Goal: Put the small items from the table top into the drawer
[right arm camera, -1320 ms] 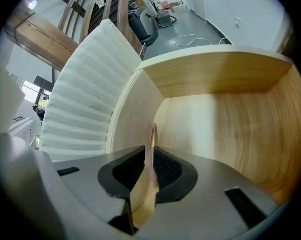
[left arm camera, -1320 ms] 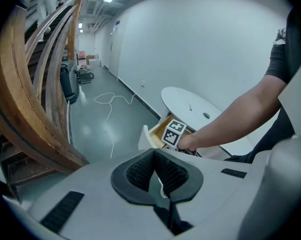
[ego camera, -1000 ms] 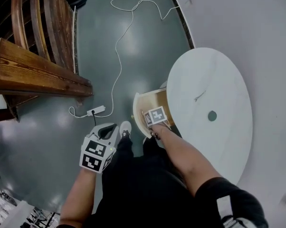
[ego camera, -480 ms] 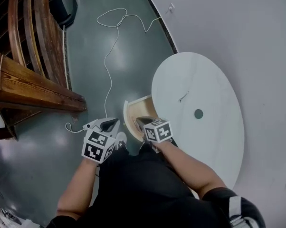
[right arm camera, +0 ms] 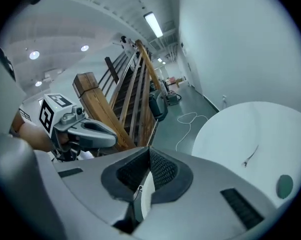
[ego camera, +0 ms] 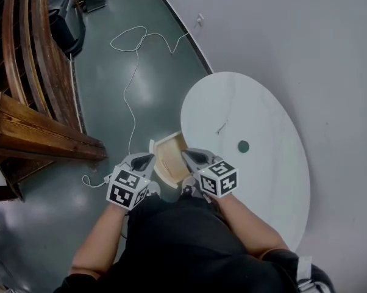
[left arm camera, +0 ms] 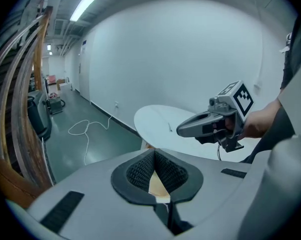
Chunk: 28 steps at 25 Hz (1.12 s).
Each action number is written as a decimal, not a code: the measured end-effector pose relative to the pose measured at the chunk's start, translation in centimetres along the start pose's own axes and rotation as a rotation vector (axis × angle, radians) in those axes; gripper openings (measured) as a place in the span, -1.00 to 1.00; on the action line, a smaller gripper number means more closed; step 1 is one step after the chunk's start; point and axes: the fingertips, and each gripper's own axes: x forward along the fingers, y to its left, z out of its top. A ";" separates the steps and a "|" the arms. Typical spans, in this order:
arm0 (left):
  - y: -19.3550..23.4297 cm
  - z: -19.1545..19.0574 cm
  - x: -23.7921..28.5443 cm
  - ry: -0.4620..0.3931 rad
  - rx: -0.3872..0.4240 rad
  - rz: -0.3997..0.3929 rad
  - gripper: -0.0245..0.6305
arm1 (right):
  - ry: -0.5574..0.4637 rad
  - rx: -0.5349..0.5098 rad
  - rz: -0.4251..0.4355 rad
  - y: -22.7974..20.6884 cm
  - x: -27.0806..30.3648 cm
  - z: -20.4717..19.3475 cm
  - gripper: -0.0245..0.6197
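Note:
A white oval table [ego camera: 263, 163] carries a thin dark item [ego camera: 222, 127] and a small green disc [ego camera: 243, 146]; both also show in the right gripper view, the thin item [right arm camera: 250, 156] left of the disc [right arm camera: 285, 185]. Under the table's near-left edge, the drawer [ego camera: 154, 160] stands pulled out, with a wooden inside and a white front. My right gripper [ego camera: 192, 156] hovers over the drawer's right side, shut, with nothing held. My left gripper [ego camera: 144, 161] hangs just left of the drawer, also shut. Each gripper shows in the other's view: the right gripper [left arm camera: 180, 130] and the left gripper [right arm camera: 113, 139].
A heavy wooden beam and railings [ego camera: 37, 133] run along the left. A white cable [ego camera: 131, 84] winds over the green floor to a power strip. A dark machine [ego camera: 64, 20] stands at the far left. The pale wall runs behind the table.
My right gripper has come up out of the drawer and now sits above it. The left gripper has risen and moved closer to the drawer's front.

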 end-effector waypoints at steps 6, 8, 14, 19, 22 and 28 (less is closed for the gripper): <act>-1.6 1.9 1.6 -0.009 0.070 -0.040 -0.88 | -0.074 -0.013 -0.068 -1.8 -2.9 1.5 -0.90; -2.4 2.3 2.2 -0.004 0.101 -0.055 -0.88 | -0.086 -0.005 -0.092 -2.6 -3.8 1.4 -0.90; -4.2 3.4 4.0 0.004 0.152 -0.100 -0.88 | -0.108 0.029 -0.155 -5.3 -5.9 0.6 -0.90; -5.2 3.9 5.3 0.022 0.178 -0.120 -0.88 | -0.108 0.047 -0.237 -8.6 -7.7 -0.6 -0.90; -5.4 4.0 5.7 0.040 0.201 -0.123 -0.88 | -0.082 0.049 -0.328 -11.8 -9.2 -2.1 -0.90; -5.4 4.2 5.9 0.062 0.202 -0.120 -0.88 | 0.013 0.088 -0.531 -19.3 -12.8 -6.1 -0.90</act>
